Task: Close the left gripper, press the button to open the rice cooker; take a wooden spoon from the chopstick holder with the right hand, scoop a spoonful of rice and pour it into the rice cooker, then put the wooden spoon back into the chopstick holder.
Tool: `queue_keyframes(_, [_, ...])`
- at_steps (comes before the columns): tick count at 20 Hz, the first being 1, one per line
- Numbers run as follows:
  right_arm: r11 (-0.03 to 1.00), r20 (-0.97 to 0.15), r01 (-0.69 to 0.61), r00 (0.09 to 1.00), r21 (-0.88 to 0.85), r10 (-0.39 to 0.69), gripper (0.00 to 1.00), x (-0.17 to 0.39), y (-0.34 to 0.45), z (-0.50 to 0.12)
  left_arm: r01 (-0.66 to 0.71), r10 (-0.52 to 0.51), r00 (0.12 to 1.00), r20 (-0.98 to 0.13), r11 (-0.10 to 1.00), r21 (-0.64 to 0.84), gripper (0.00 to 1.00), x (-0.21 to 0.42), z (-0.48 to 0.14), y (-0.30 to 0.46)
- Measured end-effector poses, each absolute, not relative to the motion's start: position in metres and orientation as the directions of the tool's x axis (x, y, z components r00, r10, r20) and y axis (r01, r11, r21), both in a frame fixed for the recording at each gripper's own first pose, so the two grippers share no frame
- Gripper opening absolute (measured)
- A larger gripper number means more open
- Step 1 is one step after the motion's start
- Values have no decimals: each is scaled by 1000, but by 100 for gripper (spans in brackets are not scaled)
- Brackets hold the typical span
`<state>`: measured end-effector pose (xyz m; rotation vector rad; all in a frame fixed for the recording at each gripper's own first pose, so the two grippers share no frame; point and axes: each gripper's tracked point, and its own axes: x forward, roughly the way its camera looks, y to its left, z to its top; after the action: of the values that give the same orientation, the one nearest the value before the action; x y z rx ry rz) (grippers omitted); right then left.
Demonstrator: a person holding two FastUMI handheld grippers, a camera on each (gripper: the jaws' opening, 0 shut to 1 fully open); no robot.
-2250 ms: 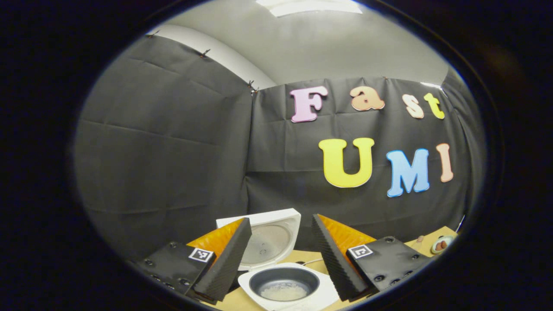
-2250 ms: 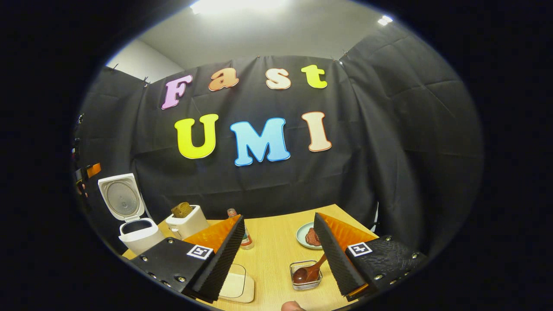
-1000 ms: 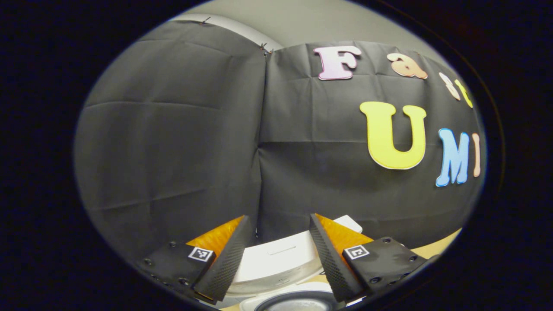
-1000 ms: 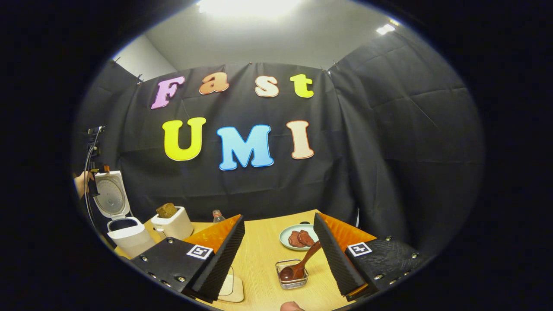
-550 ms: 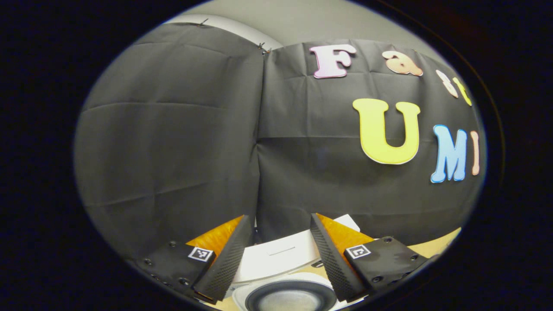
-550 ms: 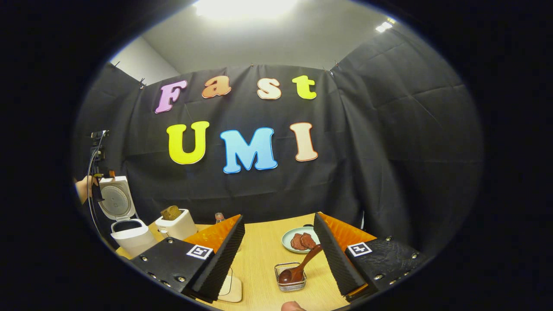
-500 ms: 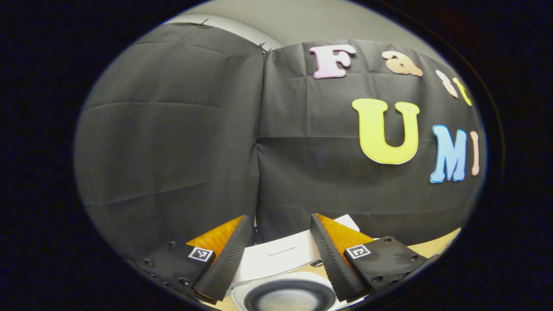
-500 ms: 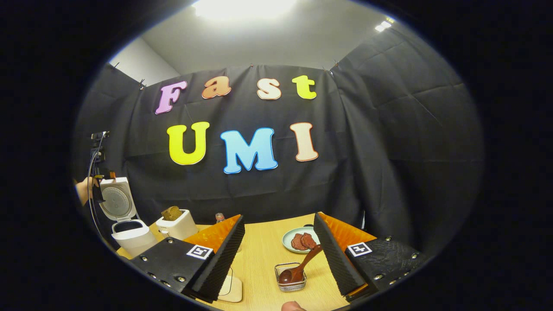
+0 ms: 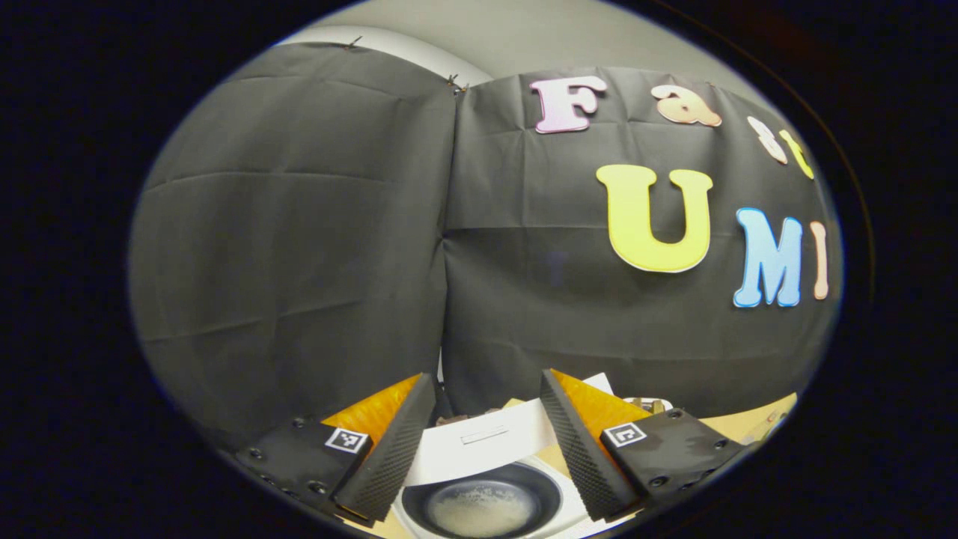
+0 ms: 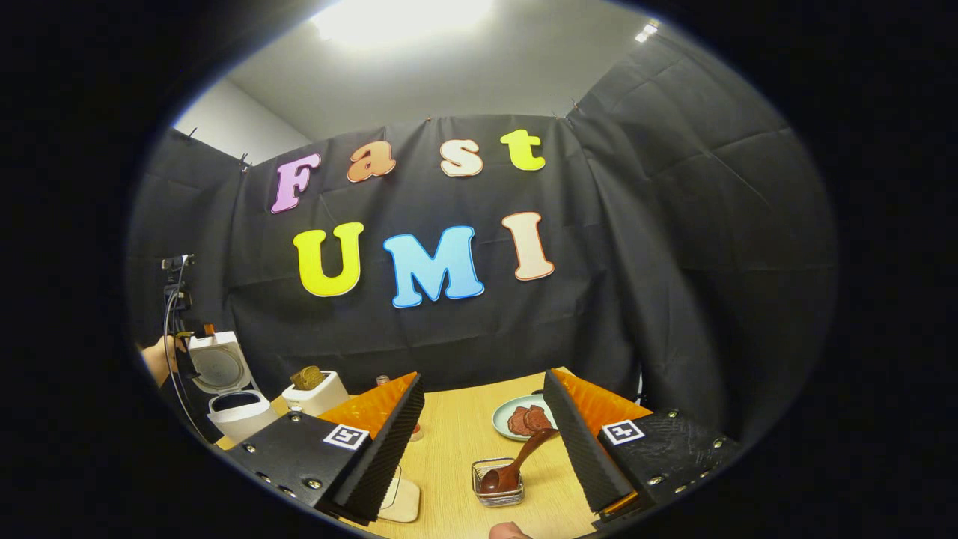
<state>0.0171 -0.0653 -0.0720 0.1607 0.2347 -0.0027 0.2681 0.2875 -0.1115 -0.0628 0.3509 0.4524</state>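
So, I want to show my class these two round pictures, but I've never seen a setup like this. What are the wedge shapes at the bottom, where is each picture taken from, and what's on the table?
Each picture comes from a camera riding on a hand-held two-finger gripper; a person carries one in each hand. The wedges are that gripper's own fingers.

In the left gripper view, the left gripper is open above the rice cooker, whose lid is up, with rice in the pot.

In the right gripper view, the right gripper is open and holds nothing. On the wooden table a wooden spoon rests in a small wire holder, beside a plate of food, a toaster and the cooker.
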Motion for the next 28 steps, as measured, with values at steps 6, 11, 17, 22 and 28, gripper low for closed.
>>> queue_keyframes(6, [987, -232, -3, 972, 158, 40, 97, 17, -85, -69, -453, 417, 825, -383, 892, -4, 99, 242, -133, 255])
queue_keyframes(11, [982, -241, -7, 969, 191, 54, 98, 20, -101, -70, -472, 426, 802, -419, 882, -7, 98, 223, -157, 235])
queue_keyframes(17, [976, -257, -28, 963, 217, 85, 98, 22, -103, -78, -483, 412, 765, -494, 875, -18, 99, 196, -202, 211])
queue_keyframes(22, [978, -267, -48, 958, 201, 102, 98, 21, -102, -84, -468, 408, 738, -537, 883, 27, 98, 179, -241, 198])
queue_keyframes(28, [977, -278, -42, 955, 208, 100, 98, 21, -105, -87, -459, 408, 714, -570, 886, 59, 99, 173, -260, 191])
